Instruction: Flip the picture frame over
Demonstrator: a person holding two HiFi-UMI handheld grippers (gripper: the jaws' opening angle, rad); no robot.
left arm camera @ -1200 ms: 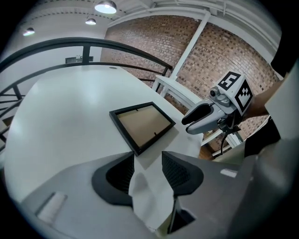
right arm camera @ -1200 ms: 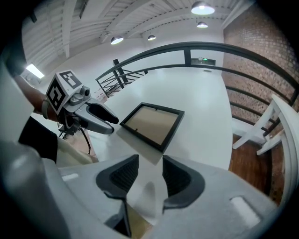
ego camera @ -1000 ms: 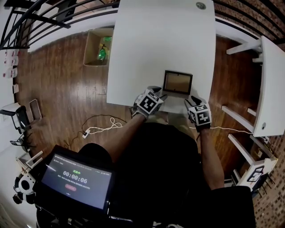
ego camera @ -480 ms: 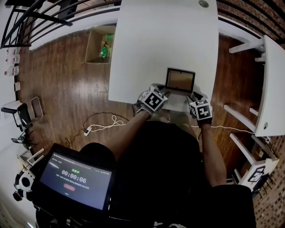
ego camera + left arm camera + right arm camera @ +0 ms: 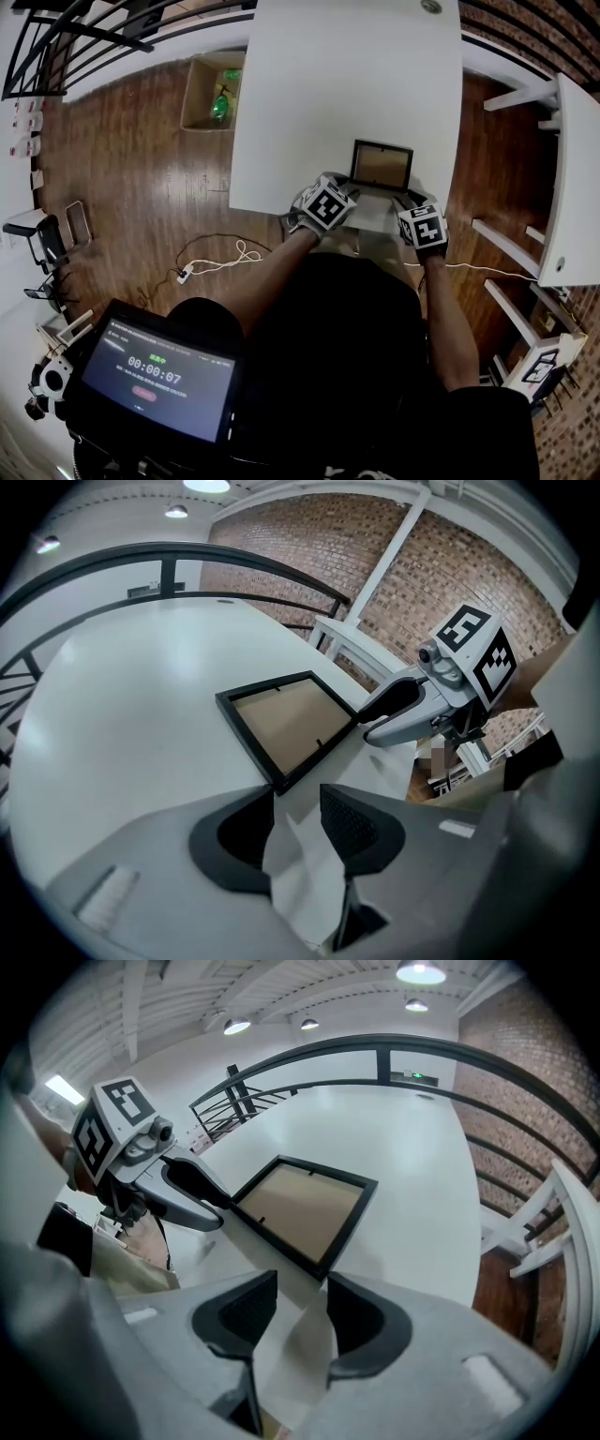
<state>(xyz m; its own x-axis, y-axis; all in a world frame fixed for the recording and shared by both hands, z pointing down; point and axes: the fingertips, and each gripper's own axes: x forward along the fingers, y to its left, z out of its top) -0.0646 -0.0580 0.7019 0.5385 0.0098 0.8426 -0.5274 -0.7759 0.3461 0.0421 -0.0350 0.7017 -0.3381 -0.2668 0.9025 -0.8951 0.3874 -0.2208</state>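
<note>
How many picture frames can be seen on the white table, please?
1. The picture frame lies flat near the front edge of the table, brown backing up. No other seems hidden.

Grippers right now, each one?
Left gripper: open, jaws just been closing, picture frame corner at their tips, not pinched.
Right gripper: open, frame corner at tips, unheld.
</note>
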